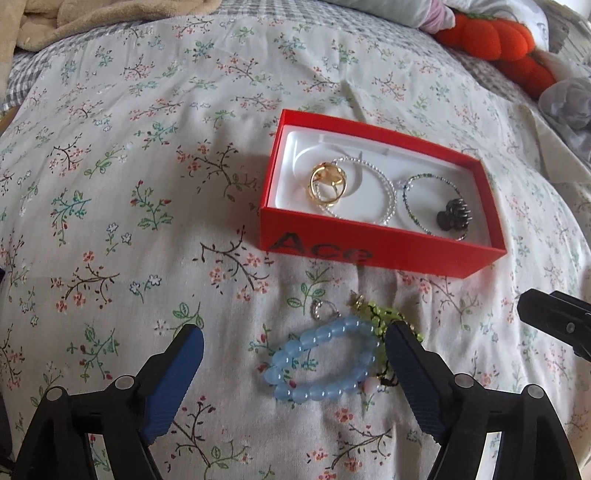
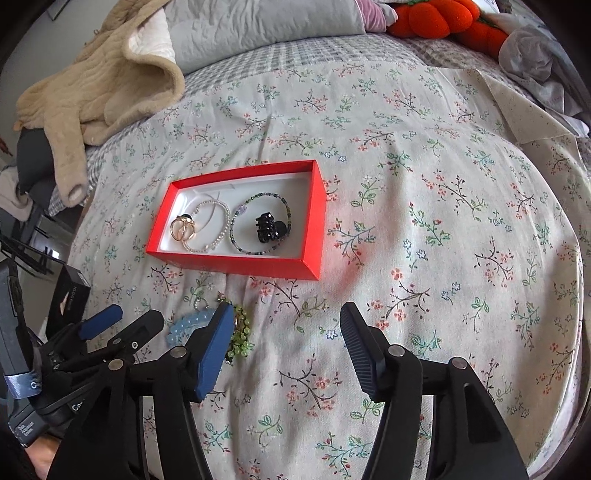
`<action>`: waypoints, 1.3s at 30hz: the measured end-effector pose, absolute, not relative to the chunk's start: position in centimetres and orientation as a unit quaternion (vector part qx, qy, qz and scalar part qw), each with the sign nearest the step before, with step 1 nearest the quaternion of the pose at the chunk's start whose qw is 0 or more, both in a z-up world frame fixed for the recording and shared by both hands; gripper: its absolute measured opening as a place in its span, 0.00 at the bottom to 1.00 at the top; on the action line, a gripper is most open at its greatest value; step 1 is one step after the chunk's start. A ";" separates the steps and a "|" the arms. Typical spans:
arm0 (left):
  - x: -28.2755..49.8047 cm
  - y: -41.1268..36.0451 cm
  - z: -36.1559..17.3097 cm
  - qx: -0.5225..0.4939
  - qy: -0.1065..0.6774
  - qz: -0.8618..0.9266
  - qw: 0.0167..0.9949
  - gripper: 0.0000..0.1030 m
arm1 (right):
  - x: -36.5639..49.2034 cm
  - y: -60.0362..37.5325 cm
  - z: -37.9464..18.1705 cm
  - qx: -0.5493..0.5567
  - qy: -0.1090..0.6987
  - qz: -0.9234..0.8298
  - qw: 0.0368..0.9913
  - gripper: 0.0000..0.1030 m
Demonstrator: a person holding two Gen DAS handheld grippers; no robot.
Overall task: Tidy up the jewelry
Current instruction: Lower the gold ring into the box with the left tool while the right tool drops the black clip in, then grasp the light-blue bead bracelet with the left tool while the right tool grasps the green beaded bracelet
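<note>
A red box (image 1: pixel 373 254) (image 2: pixel 236 264) lies open on the floral bedspread. Inside are gold rings (image 1: pixel 327 182) (image 2: pixel 183 226), a clear bead bracelet (image 1: pixel 384 199) (image 2: pixel 214 240), a dark green bead bracelet (image 1: pixel 410 210) (image 2: pixel 236 240) and a black hair claw (image 1: pixel 452 218) (image 2: pixel 267 227). In front of the box lie a light blue bead bracelet (image 1: pixel 314 391) (image 2: pixel 184 325), a green bead piece (image 1: pixel 376 314) (image 2: pixel 242 332) and a small silver ring (image 1: pixel 319 308). My left gripper (image 1: pixel 293 345) (image 2: pixel 125 317) is open just above the blue bracelet. My right gripper (image 2: pixel 286 323) is open and empty, right of the loose jewelry.
A beige blanket (image 2: pixel 99 85) and grey pillow (image 2: pixel 258 29) lie at the back left. An orange plush (image 1: pixel 495 40) (image 2: pixel 443 18) and grey cloth (image 2: pixel 535 62) sit at the back right. A fingertip of the right gripper (image 1: pixel 554 314) shows at the left wrist view's right edge.
</note>
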State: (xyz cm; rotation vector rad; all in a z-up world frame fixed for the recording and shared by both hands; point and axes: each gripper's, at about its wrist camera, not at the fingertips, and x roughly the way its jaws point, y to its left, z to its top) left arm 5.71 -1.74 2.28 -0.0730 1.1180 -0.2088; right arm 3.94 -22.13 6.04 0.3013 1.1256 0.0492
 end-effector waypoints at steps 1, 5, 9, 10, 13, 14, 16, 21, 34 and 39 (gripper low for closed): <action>5.6 -1.7 1.9 -0.034 0.536 -0.097 0.838 0.83 | 3.8 -22.2 5.8 0.141 0.538 0.019 0.831 0.66; 5.7 -1.2 0.3 -0.027 0.561 -0.091 0.822 0.83 | 3.5 -22.4 4.5 0.132 0.566 0.009 0.814 0.68; 6.0 -0.9 -0.9 -0.032 0.582 -0.086 0.808 0.83 | 3.3 -22.4 3.3 0.119 0.583 0.003 0.804 0.68; 6.1 -0.8 -1.1 -0.034 0.583 -0.087 0.807 0.82 | 3.3 -22.4 3.1 0.118 0.586 0.002 0.802 0.68; 6.4 -0.5 -1.6 -0.045 0.587 -0.094 0.803 0.80 | 3.4 -22.4 2.6 0.108 0.592 0.001 0.799 0.68; 6.5 -0.4 -1.8 -0.049 0.589 -0.097 0.801 0.77 | 3.4 -22.4 2.4 0.105 0.594 0.001 0.797 0.68; 6.8 -0.6 -2.3 -0.053 0.596 -0.101 0.794 0.69 | 3.5 -22.4 2.1 0.104 0.598 0.001 0.795 0.68; 7.4 -1.2 -3.0 -0.033 0.591 -0.102 0.799 0.50 | 3.9 -22.5 1.5 0.111 0.604 0.003 0.789 0.68; 7.2 -1.5 -1.6 -0.030 0.576 -0.139 0.805 0.08 | 5.0 -21.5 0.8 0.118 0.612 0.008 0.782 0.68; 6.7 -0.5 0.8 -0.057 0.548 -0.150 0.821 0.08 | 5.7 -20.3 0.7 0.124 0.609 0.015 0.783 0.68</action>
